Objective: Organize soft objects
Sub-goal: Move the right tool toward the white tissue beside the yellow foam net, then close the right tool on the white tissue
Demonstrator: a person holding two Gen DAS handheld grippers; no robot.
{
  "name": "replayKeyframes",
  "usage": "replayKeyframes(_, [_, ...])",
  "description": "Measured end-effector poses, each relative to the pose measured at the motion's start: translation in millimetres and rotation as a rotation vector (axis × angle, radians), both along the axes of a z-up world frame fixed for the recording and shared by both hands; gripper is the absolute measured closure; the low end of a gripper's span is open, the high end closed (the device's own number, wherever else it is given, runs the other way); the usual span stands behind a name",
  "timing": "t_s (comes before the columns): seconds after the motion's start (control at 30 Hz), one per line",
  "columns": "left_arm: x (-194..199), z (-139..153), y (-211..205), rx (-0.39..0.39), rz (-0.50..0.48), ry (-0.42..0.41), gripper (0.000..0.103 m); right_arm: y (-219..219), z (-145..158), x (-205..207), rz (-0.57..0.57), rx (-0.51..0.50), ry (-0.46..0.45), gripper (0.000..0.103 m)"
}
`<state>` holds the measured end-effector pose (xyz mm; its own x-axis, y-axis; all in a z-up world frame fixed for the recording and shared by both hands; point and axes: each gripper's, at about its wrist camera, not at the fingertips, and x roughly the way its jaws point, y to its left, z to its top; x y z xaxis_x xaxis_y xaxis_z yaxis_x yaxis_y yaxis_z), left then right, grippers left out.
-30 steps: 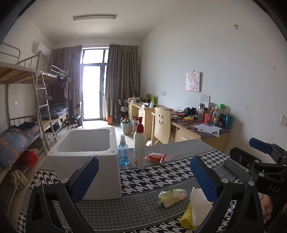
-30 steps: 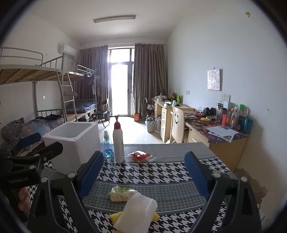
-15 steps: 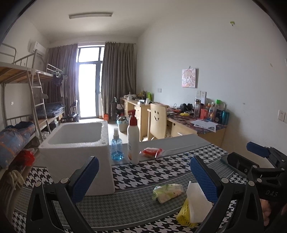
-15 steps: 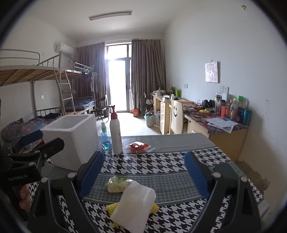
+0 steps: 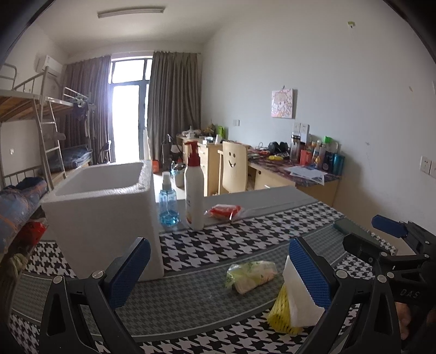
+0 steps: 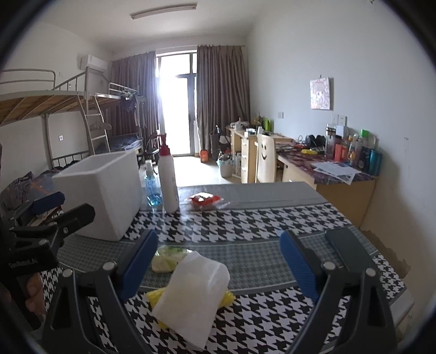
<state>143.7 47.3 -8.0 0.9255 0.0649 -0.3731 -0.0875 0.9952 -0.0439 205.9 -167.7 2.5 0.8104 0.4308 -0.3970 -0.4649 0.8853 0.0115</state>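
White walls point(image 5: 340, 81) and ceiling, with a tube lamp point(image 5: 131, 12) overhead. Straight ahead of the tongs, a bright glass door point(image 6: 177, 109) between grey-brown curtains point(image 6: 223, 109). Off to the left, metal bunk beds point(image 5: 41, 114) with a ladder point(image 5: 49, 144). Along the right wall, cluttered wooden desks point(image 6: 327, 174), a smiley-backed chair point(image 5: 233, 168), a small picture point(image 5: 282, 103).

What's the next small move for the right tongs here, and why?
Probably ease the right tongs forward and down onto the white pouch. Both tongs are open and hold nothing; the pouch lies nearest, between the right fingers, on top of a yellow item. The greenish packet sits just behind, and the white foam box, open-topped, looks like the likely destination.
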Motion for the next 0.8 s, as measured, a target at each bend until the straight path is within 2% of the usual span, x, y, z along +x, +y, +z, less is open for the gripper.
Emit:
replayKeyframes(0.37, [3, -20, -7, 0.02, -0.032, 0.053, 0.001, 3, -24, 1, 0.02, -0.042, 0.057, 0.01])
replayKeyframes(0.63, [7, -31, -7, -0.005, -0.045, 0.093, 0.001, 5, -45, 8, 0.029, -0.067, 0.127, 0.01])
replayKeyframes(0.8, [11, -38, -9, -0.008, -0.053, 0.118, 0.001, 7, -55, 12, 0.042, -0.067, 0.176, 0.016])
